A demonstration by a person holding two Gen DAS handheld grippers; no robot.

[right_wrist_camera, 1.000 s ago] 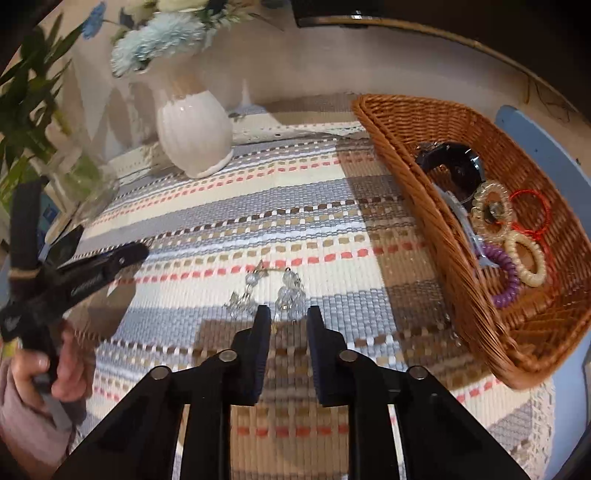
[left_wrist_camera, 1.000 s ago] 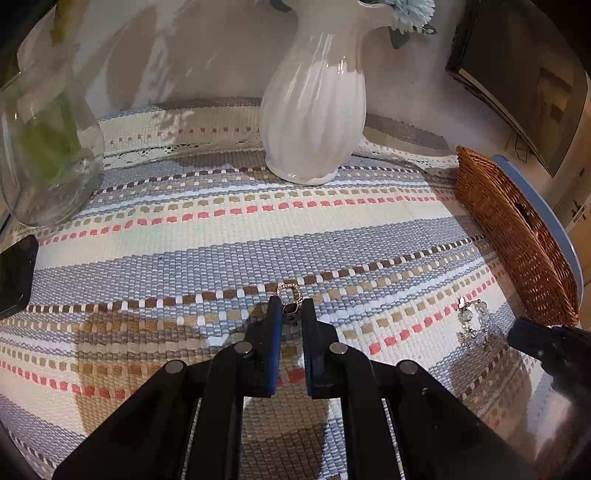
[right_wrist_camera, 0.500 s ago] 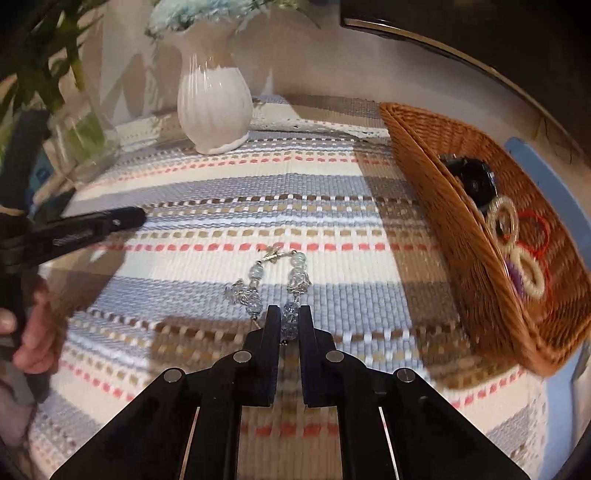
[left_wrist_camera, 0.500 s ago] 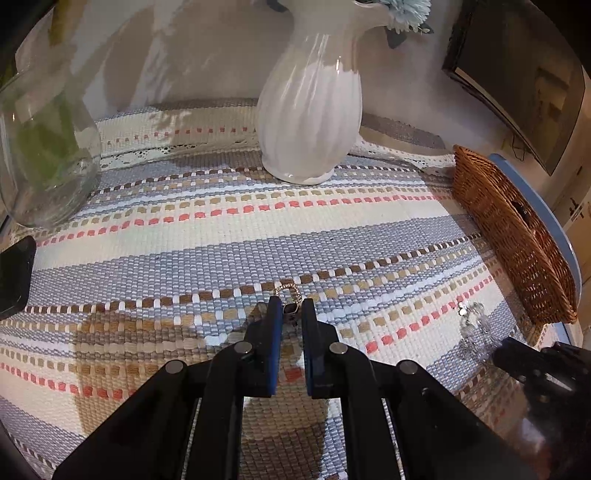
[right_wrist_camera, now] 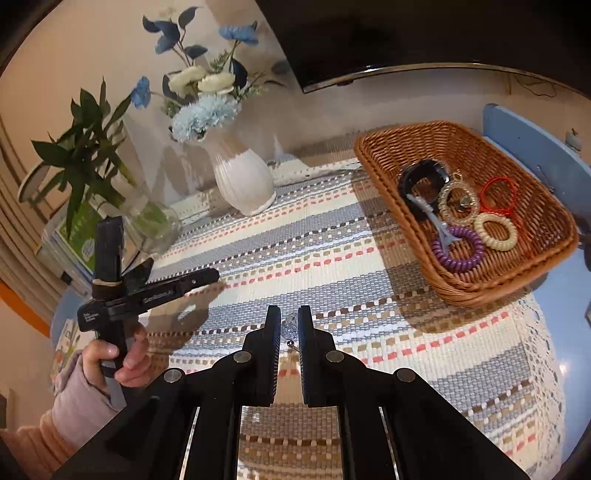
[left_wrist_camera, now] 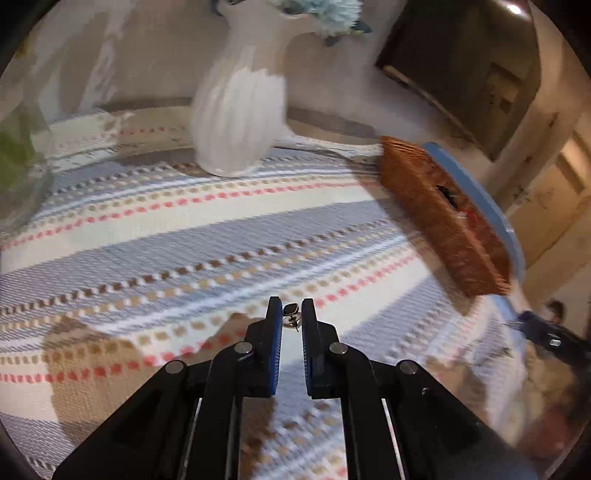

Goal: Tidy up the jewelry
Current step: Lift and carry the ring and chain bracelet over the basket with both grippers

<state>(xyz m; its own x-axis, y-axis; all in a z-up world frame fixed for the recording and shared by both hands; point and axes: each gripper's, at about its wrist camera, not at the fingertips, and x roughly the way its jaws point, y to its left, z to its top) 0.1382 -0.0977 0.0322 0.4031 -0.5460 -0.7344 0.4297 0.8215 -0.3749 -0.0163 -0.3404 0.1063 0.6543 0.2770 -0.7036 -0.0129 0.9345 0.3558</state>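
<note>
My left gripper (left_wrist_camera: pixel 291 314) is shut on a small dark-stone earring (left_wrist_camera: pixel 291 309) and holds it above the striped mat (left_wrist_camera: pixel 184 236). My right gripper (right_wrist_camera: pixel 289 325) is shut on a clear beaded piece (right_wrist_camera: pixel 290 326), lifted off the mat (right_wrist_camera: pixel 332 258). The wicker basket (right_wrist_camera: pixel 532 280) stands to the right and holds several hair ties (right_wrist_camera: pixel 458 249), a dark band and a red cord. It also shows in the left wrist view (left_wrist_camera: pixel 443 221), blurred. The left gripper shows at the left of the right wrist view (right_wrist_camera: pixel 210 275).
A white ribbed vase (right_wrist_camera: pixel 242 181) with blue and white flowers stands at the back of the mat. A glass vase (right_wrist_camera: pixel 151 221) with green stems is at the back left. A dark screen (right_wrist_camera: pixel 406 33) hangs behind. The blue table edge (right_wrist_camera: pixel 554 295) lies past the basket.
Both grippers have lifted off the mat with their pieces. The left one carried the earring up and swung right; the right one closed on the beaded piece and rose.
</note>
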